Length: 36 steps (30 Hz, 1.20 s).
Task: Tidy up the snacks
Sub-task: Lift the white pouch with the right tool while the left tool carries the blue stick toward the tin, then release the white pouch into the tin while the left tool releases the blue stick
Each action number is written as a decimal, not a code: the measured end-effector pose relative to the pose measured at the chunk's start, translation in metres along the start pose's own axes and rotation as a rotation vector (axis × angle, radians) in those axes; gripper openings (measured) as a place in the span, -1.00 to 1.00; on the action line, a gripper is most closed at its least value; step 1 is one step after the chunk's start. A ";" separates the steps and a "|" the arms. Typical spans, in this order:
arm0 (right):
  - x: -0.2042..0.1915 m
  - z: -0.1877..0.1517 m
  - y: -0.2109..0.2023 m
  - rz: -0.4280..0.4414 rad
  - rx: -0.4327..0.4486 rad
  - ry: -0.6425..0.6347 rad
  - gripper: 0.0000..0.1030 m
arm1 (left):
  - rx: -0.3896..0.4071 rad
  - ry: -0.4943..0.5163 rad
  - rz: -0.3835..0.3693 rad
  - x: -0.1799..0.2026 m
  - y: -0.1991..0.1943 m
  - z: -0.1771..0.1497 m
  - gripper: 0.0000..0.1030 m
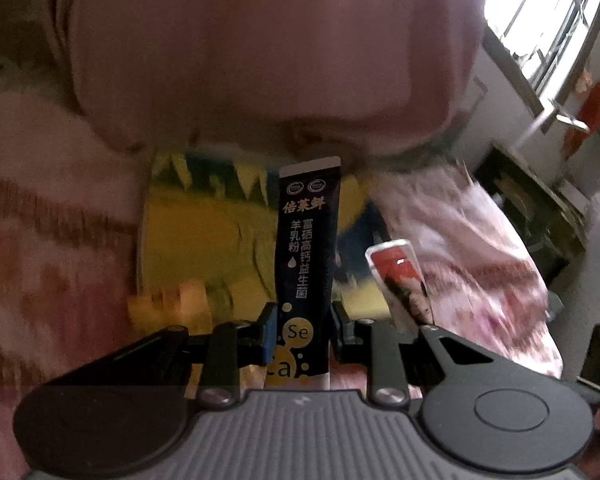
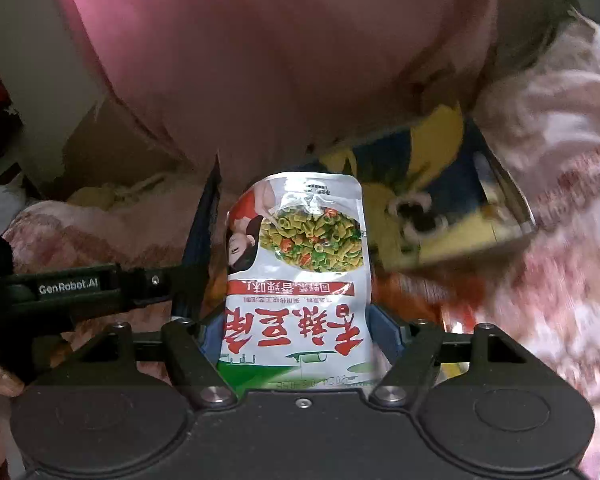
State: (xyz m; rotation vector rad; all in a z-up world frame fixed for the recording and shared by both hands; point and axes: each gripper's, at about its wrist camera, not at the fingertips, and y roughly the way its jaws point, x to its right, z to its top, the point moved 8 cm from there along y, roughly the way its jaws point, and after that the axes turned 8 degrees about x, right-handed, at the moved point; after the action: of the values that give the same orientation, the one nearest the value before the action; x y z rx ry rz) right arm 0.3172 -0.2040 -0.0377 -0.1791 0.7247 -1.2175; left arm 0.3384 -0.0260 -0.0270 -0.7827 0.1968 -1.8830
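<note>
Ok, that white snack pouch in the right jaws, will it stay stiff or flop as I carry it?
The white snack pouch probably holds shape for now: it stands upright above the jaws, its top edge only slightly curled. It looks like thin, glossy film, so it may be slippery and could crumple under a hard squeeze. It seems light for its size.

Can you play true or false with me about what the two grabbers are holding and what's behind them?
1. The left gripper holds a dark stick packet. True.
2. The right gripper is empty. False: its fingers clamp a white snack pouch.
3. The picture on the snack pouch shows green macaroni-like pieces. True.
4. The stick packet lies flat on the bed. False: it stands upright between the fingers.
5. A yellow and blue box lies behind the pouch. True.
</note>
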 end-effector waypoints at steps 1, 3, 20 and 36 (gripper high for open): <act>0.000 0.007 0.010 -0.011 0.012 0.001 0.44 | 0.020 0.006 0.016 -0.003 0.008 0.009 -0.43; 0.003 0.020 0.031 -0.038 0.032 0.002 0.44 | 0.054 0.010 0.044 -0.010 0.022 0.023 -0.43; 0.035 0.052 0.166 -0.249 0.018 -0.021 0.45 | 0.085 -0.081 0.130 -0.075 0.108 0.036 -0.43; 0.039 0.027 0.186 -0.311 -0.050 -0.110 0.51 | -0.013 -0.052 0.183 -0.085 0.134 0.014 -0.42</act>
State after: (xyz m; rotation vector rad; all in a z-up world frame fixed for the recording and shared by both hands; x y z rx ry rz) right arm 0.4861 -0.1777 -0.1254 -0.4086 0.6470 -1.4729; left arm 0.4701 -0.0086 -0.1148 -0.7939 0.2401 -1.6886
